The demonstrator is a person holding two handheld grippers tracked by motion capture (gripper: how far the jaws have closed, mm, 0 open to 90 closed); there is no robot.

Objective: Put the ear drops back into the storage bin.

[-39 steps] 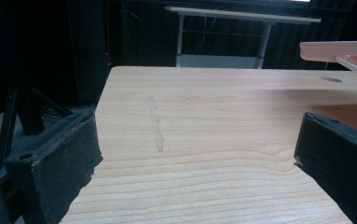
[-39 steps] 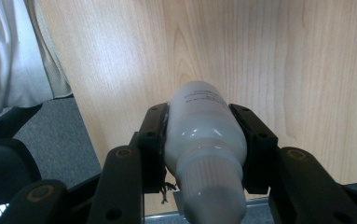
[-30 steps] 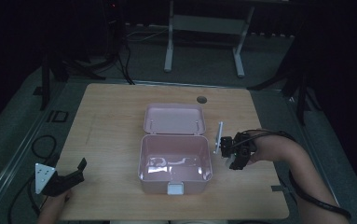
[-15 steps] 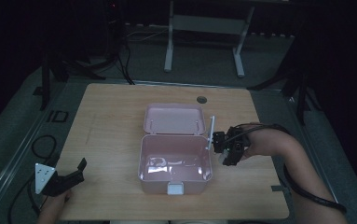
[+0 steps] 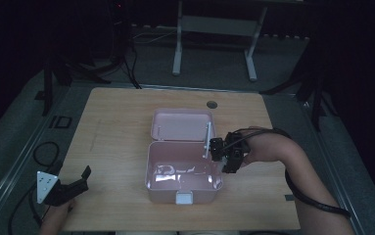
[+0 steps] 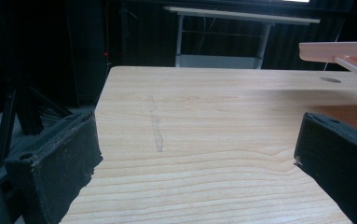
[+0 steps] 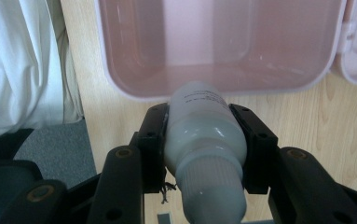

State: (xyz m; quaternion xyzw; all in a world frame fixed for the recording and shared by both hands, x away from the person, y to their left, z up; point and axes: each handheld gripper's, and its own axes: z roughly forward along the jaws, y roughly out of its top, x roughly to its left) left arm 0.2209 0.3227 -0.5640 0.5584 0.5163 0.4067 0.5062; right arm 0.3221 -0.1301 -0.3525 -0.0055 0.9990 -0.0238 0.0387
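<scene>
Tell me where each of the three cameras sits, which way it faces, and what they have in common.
High view: above the person's side, looking forward and down on the table; forearms, left gripper and right gripper show.
Left gripper view: rides the left gripper, looking level across bare wood between open jaws.
Right gripper view: rides the right gripper, looking down past a clamped white bottle into the pink box.
Shared: the pink box and table appear in all.

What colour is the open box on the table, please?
Pale pink, lid included. The box shows best in the right gripper view, just beyond the white bottle held there.
</scene>
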